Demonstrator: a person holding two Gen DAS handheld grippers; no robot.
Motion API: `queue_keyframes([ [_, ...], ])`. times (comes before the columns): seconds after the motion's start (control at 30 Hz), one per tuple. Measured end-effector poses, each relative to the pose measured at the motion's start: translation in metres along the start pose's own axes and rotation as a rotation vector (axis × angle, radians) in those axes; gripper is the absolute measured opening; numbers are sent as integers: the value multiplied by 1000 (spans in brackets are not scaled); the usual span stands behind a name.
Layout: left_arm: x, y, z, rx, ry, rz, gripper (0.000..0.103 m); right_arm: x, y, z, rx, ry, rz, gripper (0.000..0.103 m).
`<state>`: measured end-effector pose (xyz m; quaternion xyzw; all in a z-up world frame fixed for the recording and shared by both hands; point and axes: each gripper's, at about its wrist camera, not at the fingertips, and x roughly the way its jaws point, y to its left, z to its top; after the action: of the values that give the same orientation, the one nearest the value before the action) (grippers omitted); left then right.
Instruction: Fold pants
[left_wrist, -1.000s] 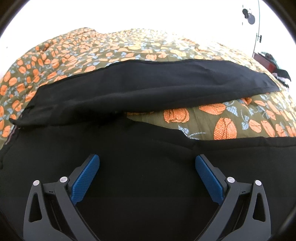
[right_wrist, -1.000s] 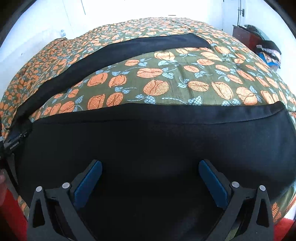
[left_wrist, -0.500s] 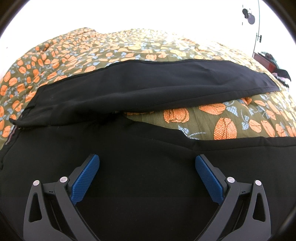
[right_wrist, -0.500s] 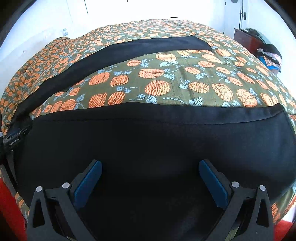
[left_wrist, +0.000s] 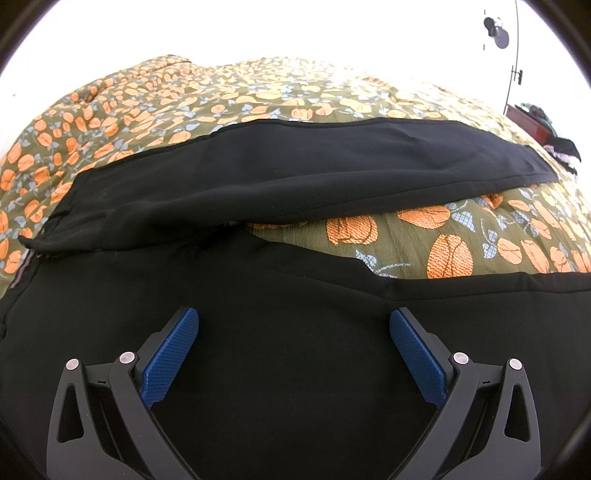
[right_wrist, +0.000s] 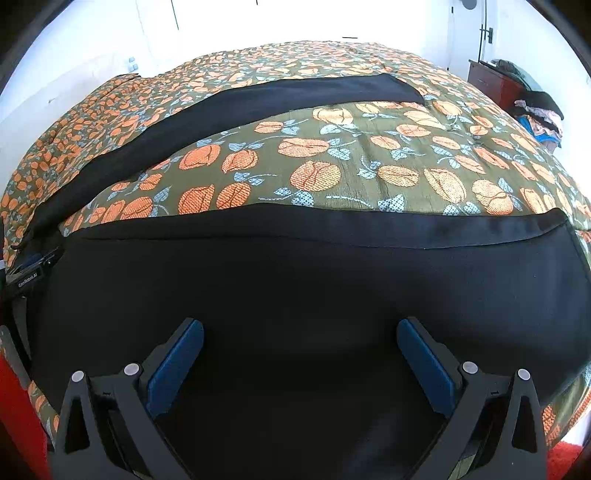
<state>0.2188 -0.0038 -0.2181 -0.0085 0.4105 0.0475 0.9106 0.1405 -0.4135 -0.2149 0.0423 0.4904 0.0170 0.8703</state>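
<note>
Fingers first: both pairs of blue pads stand wide apart w/ nothing between them. Our left gripper (left_wrist: 294, 345) hangs over the black pants (left_wrist: 295, 177) near the crotch/waist end, our right gripper (right_wrist: 300, 356) over the near leg (right_wrist: 295, 295) toward its hem. We can't tell if either is touching the cloth or just above it.

Progress, as we judge it: basically at the start. Pants lie spread flat on the orange-flowered bedspread (right_wrist: 369, 162), legs splayed in a V w/ a wedge of bedspread showing between them, so no fold is made yet. Left to do: bring one leg over the other, then fold lengthwise into halves or thirds.

Orientation: long axis runs left-right across both views. Waist end sits at the left; in the left wrist view a strip of waistband (left_wrist: 22, 269) shows at the left edge. Both hems point right. Far leg (right_wrist: 221, 110) angles away toward the back of the bed; near leg lies along the bed's front edge, its hem end near the right-hand corner.
</note>
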Motion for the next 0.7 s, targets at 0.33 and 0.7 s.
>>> queue_keyframes([
  [0.33,0,0,0,0,0,0,103,1,0,0,-4,-3,2,103],
  [0.7,0,0,0,0,0,0,103,1,0,1,-4,-3,2,103],
])
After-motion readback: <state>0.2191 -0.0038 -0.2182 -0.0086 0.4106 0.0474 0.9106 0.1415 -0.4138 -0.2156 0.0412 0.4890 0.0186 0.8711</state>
